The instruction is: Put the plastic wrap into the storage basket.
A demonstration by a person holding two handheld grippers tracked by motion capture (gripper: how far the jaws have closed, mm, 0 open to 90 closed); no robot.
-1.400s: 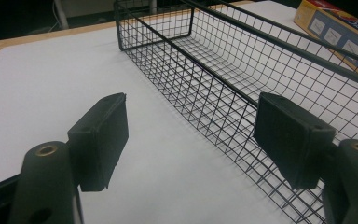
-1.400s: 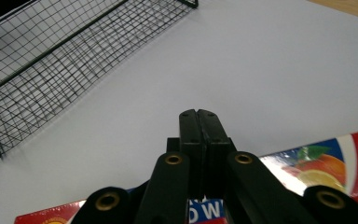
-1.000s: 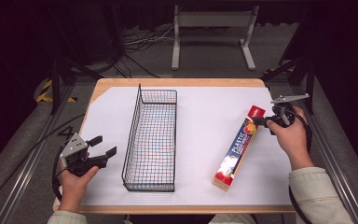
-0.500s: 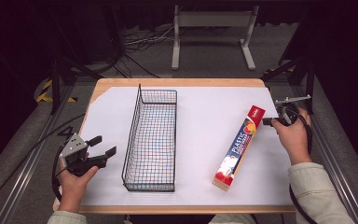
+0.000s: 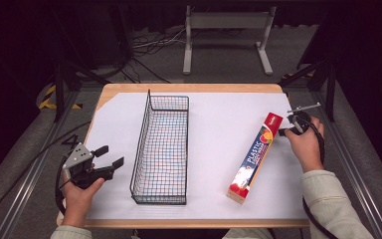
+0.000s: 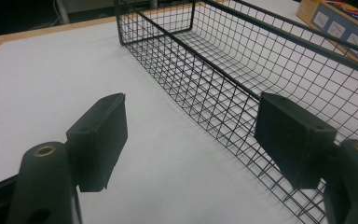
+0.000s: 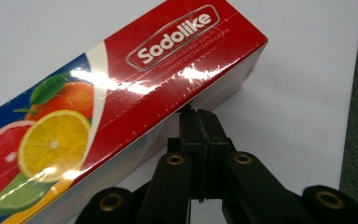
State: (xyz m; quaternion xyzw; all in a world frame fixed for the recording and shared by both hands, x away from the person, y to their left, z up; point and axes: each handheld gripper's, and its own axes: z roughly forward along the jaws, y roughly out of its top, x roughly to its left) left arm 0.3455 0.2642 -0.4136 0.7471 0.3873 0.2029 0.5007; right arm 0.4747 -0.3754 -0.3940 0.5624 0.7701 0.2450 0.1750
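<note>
One box point(image 5: 254, 158), long axis near-to-far, slightly diagonal

My wooden table point(image 5: 189, 88) carries a white sheet point(image 5: 219, 129); on the sheet lie a black wire basket point(image 5: 162, 145) left of centre and a long plastic-wrap box point(image 5: 255, 156) at right.

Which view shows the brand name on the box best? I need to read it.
The right gripper view: the box is close, its red end reading "Sodolike". The high view shows the whole box lying flat, print too small. The left gripper view catches one corner beyond the basket.
</note>
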